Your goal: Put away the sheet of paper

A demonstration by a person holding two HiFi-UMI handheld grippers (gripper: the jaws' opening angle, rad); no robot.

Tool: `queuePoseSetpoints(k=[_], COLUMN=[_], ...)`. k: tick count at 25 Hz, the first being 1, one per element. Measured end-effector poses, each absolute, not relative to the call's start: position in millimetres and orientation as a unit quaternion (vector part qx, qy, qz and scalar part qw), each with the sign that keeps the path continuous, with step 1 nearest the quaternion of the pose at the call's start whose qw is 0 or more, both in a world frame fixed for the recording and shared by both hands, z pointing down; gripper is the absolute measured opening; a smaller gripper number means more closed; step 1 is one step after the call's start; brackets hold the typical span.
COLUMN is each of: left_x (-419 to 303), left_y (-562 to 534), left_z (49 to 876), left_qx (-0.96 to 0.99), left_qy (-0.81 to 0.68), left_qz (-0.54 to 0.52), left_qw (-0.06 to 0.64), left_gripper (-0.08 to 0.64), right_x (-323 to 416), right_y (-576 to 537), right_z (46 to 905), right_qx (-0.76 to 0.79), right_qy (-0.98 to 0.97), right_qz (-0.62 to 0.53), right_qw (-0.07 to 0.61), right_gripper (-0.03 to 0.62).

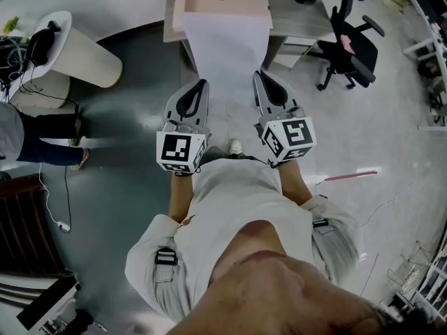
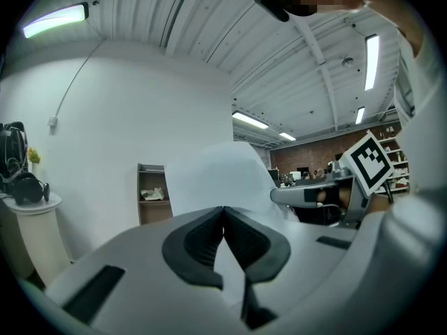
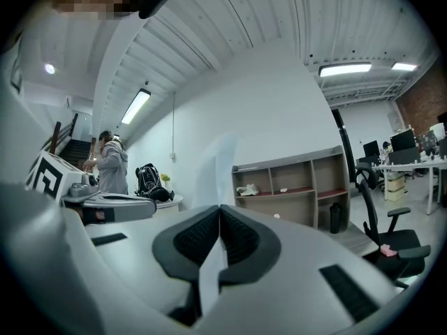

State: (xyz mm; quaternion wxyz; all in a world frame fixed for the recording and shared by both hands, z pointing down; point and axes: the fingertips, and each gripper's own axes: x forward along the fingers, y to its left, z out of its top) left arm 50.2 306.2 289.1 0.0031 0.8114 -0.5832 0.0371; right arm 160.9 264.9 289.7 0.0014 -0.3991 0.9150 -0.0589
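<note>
A white sheet of paper point(image 1: 227, 47) hangs stretched between my two grippers and reaches forward toward a low wooden shelf unit point(image 1: 223, 2). My left gripper point(image 1: 200, 88) is shut on the sheet's left edge, and my right gripper point(image 1: 261, 77) is shut on its right edge. In the left gripper view the jaws point(image 2: 223, 211) meet on the paper point(image 2: 209, 173), which rises ahead and hides much of the room. The right gripper view shows its jaws point(image 3: 220, 211) pinching the paper point(image 3: 222, 162) nearly edge-on, with the shelf unit point(image 3: 293, 187) behind.
A black office chair point(image 1: 349, 47) stands right of the shelf. A round white table point(image 1: 77, 51) with headphones is at the left, and a person point(image 1: 35, 142) stands near it. A thin pink stick point(image 1: 349, 176) lies on the floor to the right.
</note>
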Motion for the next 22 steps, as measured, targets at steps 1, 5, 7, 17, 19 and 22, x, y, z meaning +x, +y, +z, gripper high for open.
queuePoseSetpoints(k=[1,5,7,17,19,22], left_x=[50,55,55,26,19,8], left_y=[303,286,279,235,222,205], left_z=[289,284,285,292,291,289], left_qx=[0.812,0.814,0.815,0.819,0.821,0.824], left_qy=[-0.583,-0.579,-0.577,-0.572,-0.569,-0.565], left_qz=[0.039,0.048,0.051,0.049,0.046,0.041], left_qw=[0.003,-0.007,-0.008,0.0,-0.001,-0.001], left_gripper=[0.021,0.021,0.021,0.021,0.021,0.021], right_x=[161,165,163,137,130,120], right_y=[262,247,239,196,185,169], right_z=[289,288,291,295,295,293], right_qx=[-0.399,-0.399,-0.397,-0.406,-0.409,-0.413], right_qy=[0.915,0.915,0.915,0.911,0.91,0.909], right_qz=[-0.059,-0.065,-0.07,-0.068,-0.066,-0.063], right_qw=[0.004,0.009,0.007,0.001,-0.001,-0.003], right_gripper=[0.02,0.02,0.02,0.02,0.02,0.02])
